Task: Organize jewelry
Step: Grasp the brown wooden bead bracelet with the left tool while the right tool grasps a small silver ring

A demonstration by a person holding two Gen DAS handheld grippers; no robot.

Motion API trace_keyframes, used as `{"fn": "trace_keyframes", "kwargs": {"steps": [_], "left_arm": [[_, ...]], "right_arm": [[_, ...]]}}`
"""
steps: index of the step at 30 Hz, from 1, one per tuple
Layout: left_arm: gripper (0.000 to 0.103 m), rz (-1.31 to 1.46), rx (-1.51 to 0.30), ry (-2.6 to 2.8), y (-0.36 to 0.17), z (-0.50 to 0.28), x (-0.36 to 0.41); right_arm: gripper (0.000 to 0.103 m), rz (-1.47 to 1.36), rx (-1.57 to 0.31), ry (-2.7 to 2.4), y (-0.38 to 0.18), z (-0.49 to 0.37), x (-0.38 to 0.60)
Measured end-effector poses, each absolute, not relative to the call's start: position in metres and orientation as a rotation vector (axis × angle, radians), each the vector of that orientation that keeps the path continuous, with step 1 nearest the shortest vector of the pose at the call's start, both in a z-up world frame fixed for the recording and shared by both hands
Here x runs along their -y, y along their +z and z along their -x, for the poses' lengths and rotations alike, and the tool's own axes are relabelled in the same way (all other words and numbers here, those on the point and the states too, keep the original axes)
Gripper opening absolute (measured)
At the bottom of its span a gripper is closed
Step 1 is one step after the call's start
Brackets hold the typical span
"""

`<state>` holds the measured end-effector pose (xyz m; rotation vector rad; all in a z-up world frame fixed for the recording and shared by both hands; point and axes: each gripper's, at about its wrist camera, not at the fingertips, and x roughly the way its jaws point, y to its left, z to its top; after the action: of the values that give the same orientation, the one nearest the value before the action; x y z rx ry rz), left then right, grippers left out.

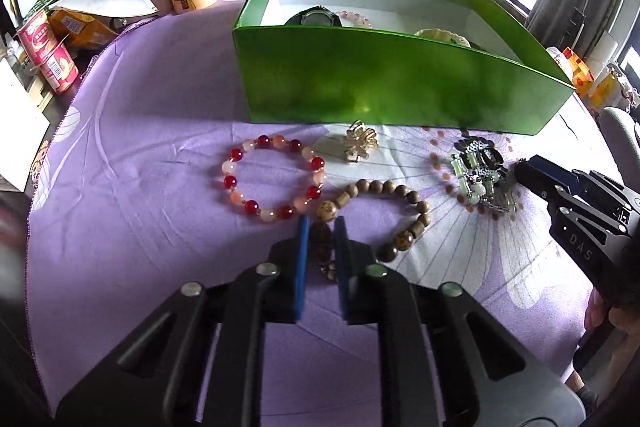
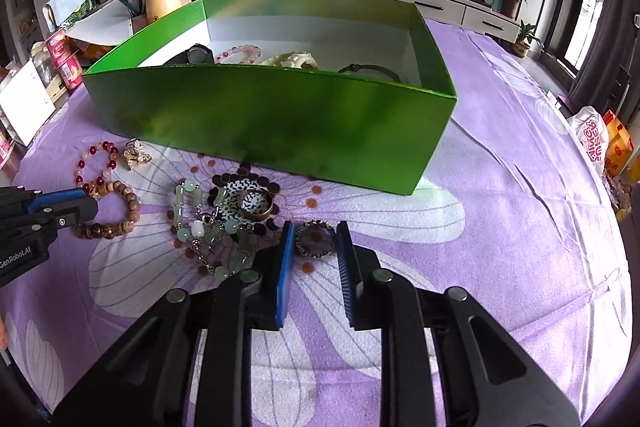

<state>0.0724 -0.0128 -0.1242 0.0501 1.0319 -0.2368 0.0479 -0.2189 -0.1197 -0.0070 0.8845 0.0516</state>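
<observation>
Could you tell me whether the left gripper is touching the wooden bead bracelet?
Touching: in the left wrist view, the left gripper has its fingers closed against the wooden bead bracelet's dark bead.

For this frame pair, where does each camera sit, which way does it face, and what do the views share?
Left wrist: sits on the left gripper, looking forward and down at the wooden bead bracelet, whose beads lie between its jaws; the right gripper shows at the right edge.
Right wrist: sits on the right gripper, facing a small ring between its open jaws; the left gripper shows at the left edge.
Shared: green box, red bead bracelet, jade bracelet, purple cloth.
</observation>
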Motion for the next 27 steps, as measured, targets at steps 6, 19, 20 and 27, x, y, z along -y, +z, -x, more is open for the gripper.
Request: {"fn": "trace_keyframes", "kwargs": {"steps": [6,19,20,27], "left_arm": [[0.010,-0.031,-1.032,-0.261,-0.120,-0.066,0.011],[0.010,-0.030,-0.933,-0.316,-0.076,-0.050,0.018],[0.010,-0.030,-0.926,-0.320,-0.072,-0.049,0.019],[0.010,-0.045,-0.879,-0.331,-0.049,-0.046,0.024]], "right_arm": [[0.020,-0.013,-0.850,0.042,-0.115,-0.037,0.223],[0.020,-0.028,-0.782,0.035,-0.089,-0.007,0.232],[0.020,-0.031,-0.777,0.036,-0.087,-0.006,0.232],[0.020,-0.035,-0.726,0.044,-0.067,0.000,0.233]]}}
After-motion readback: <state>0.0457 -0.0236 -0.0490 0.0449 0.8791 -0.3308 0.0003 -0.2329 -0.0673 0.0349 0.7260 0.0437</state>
